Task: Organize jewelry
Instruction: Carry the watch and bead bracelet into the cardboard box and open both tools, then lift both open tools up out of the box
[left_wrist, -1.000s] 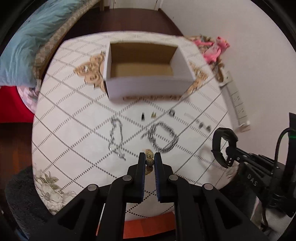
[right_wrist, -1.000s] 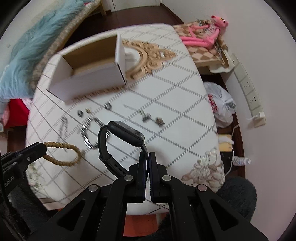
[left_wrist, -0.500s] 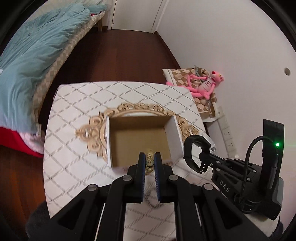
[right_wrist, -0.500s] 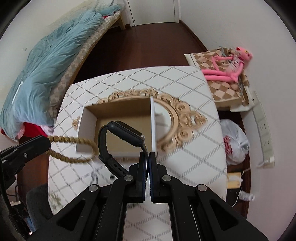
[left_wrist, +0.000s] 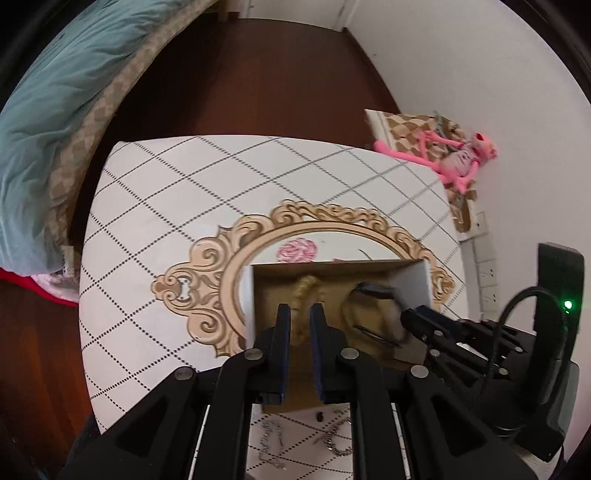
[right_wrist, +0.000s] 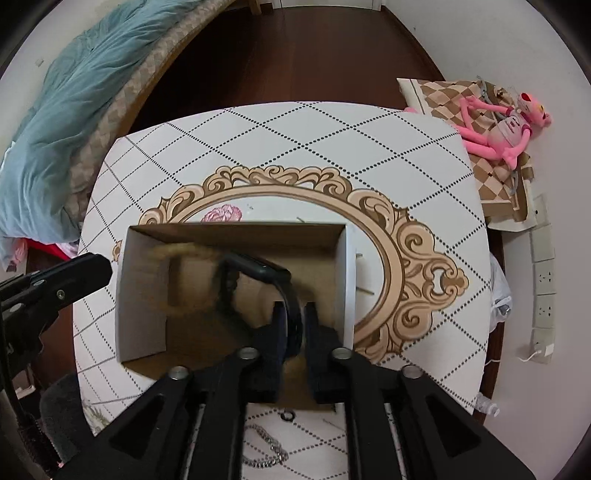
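Note:
An open cardboard box (right_wrist: 140, 295) stands on the patterned table; it also shows in the left wrist view (left_wrist: 413, 275). My left gripper (left_wrist: 296, 314) is over the box with its jaws slightly parted, and the blurred wooden bead bracelet (left_wrist: 304, 291) lies between and beyond them. My right gripper (right_wrist: 294, 314) is over the box's right side, jaws parted, with the black watch (right_wrist: 258, 271) strap between them. The bracelet is a blur in the box (right_wrist: 181, 254). Silver chains (left_wrist: 271, 443) (right_wrist: 267, 448) lie on the table in front of the box.
A bed with a blue quilt (right_wrist: 62, 107) stands to the left. A pink plush toy (right_wrist: 506, 122) lies on a checked cushion to the right. Wall sockets (right_wrist: 543, 277) line the right wall. A small ring (right_wrist: 287, 416) lies near the box.
Both grippers moved forward from the table's near part to over the box. Their jaws have parted a little, and the bracelet and watch now blur inside the box.

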